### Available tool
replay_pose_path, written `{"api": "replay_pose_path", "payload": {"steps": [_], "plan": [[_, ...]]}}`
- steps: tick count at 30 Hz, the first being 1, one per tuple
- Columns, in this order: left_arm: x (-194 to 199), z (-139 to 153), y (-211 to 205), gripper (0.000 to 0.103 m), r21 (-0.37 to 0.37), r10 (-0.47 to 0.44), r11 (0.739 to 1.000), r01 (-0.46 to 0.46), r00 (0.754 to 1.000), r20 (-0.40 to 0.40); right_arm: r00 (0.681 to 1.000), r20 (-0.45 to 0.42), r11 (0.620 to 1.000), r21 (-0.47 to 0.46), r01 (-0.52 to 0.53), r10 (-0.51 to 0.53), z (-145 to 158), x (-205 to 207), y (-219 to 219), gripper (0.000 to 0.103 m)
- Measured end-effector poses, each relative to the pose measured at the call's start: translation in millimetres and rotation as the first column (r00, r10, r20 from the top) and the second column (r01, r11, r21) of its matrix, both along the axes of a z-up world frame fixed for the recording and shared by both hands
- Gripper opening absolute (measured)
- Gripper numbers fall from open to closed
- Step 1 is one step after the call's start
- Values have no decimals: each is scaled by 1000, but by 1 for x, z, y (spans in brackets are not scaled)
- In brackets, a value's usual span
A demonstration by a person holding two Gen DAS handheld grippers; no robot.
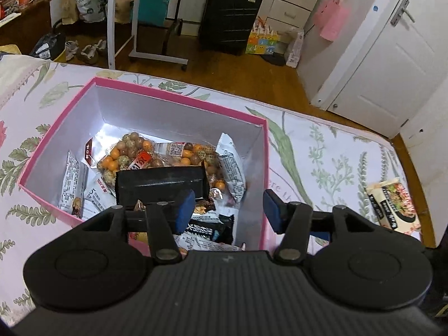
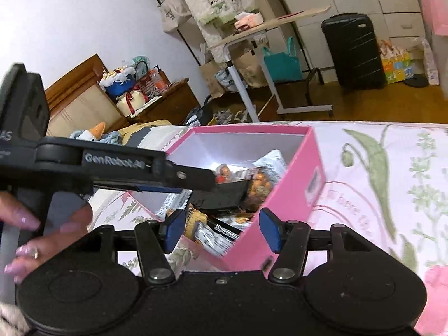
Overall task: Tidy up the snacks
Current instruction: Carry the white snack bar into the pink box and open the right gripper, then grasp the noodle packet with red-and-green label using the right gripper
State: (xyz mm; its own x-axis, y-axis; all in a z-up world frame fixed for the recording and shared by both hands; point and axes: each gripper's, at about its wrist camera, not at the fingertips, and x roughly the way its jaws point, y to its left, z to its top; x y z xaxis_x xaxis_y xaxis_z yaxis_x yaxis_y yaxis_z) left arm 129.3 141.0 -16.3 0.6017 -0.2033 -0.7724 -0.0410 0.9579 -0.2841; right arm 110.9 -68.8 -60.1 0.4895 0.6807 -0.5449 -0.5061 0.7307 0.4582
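Left wrist view: the left gripper [image 1: 229,210] hangs part open and empty over the pink box [image 1: 179,98] of snacks [image 1: 145,154] on the bed [image 1: 322,151]; its body hides the box's near wall, and a packet [image 1: 392,204] lies beside.

Right wrist view: the right gripper [image 2: 222,231] is part open and empty at the box's blurred near corner.

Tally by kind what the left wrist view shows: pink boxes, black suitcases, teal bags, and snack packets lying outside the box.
Pink box: 1
Black suitcase: 1
Teal bag: 1
Snack packet outside the box: 1
Total: 4

Parted tongs [image 2: 222,233] over pink box [image 2: 288,196], snacks [image 2: 259,186] somewhat blurred
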Motion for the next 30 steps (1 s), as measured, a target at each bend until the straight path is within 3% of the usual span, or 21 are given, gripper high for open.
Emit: {"api": "replay_pose_path", "payload": {"steps": [5, 12, 16, 19, 21, 27, 30], "plan": [[-10, 12, -18, 53, -15, -58, 998, 58, 998, 14, 999, -5, 997, -71, 43, -44, 14, -14, -32, 64], [-18, 22, -75, 51, 20, -181, 983, 180, 983, 30, 991, 14, 977, -162, 137, -137, 41, -33, -97, 66], [-16, 15, -115, 51, -19, -265, 964, 265, 964, 5, 977, 30, 948, -238, 211, -210, 40, -33, -143, 68], [-19, 10, -145, 50, 5, -253, 967, 253, 966, 48, 971, 33, 924, -301, 234, -235, 34, -26, -177, 74], [-16, 6, -165, 50, -1, -265, 964, 266, 963, 37, 961, 69, 900, -338, 275, -267, 30, -19, -202, 76], [9, -19, -225, 50, -28, -277, 960, 277, 961, -5, 889, 43, 850, -272, 450, -457, 8, 17, -297, 77], [25, -42, -243, 50, -143, -314, 941, 306, 949, -31, 878, 1, 847, -263, 462, -478, -16, 33, -331, 77]]}}
